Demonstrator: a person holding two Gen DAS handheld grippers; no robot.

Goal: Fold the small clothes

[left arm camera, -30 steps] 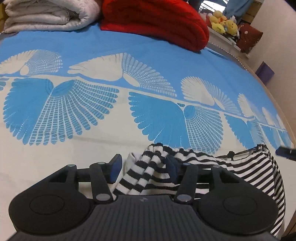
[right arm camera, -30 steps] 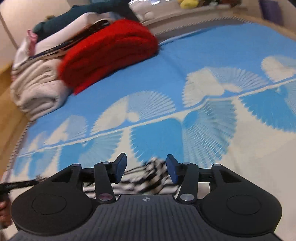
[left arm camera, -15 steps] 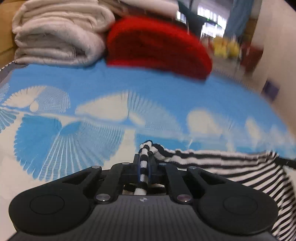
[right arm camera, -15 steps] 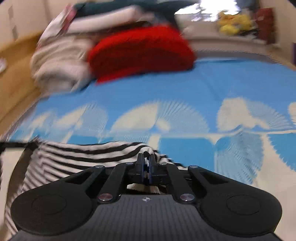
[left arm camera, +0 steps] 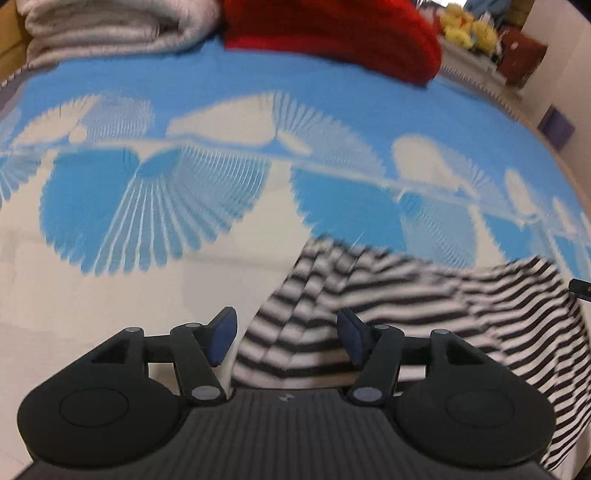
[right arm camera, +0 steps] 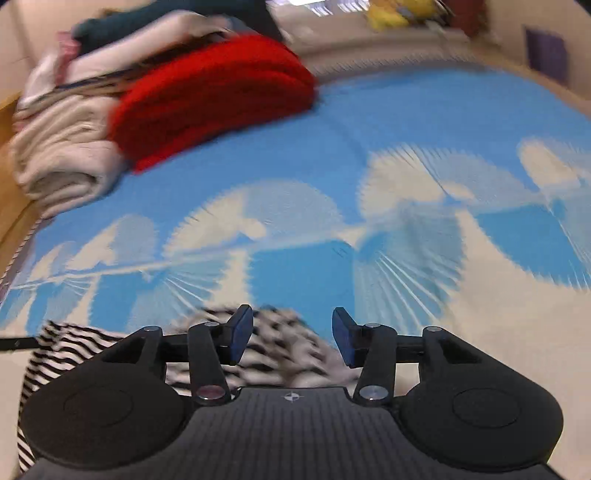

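Observation:
A black-and-white striped garment (left arm camera: 399,306) lies on the blue and white patterned bedspread (left arm camera: 221,122). My left gripper (left arm camera: 287,336) is open, its blue pads either side of the garment's near left corner, not clamping it. In the right wrist view the same garment (right arm camera: 280,343) lies blurred under my right gripper (right arm camera: 293,339), which is open above the garment's right corner. The tip of the right gripper (left arm camera: 580,288) shows at the far right of the left wrist view.
A folded red blanket (left arm camera: 332,33) and folded white bedding (left arm camera: 103,33) are stacked at the head of the bed; they also show in the right wrist view (right arm camera: 210,99). Yellow plush toys (left arm camera: 469,29) sit on a ledge behind. Wooden floor (right arm camera: 11,122) borders the bed.
Half a second ago both grippers were shut on the striped garment's corners and held it up. Now both have opened and let it go; the garment lies on the bed.

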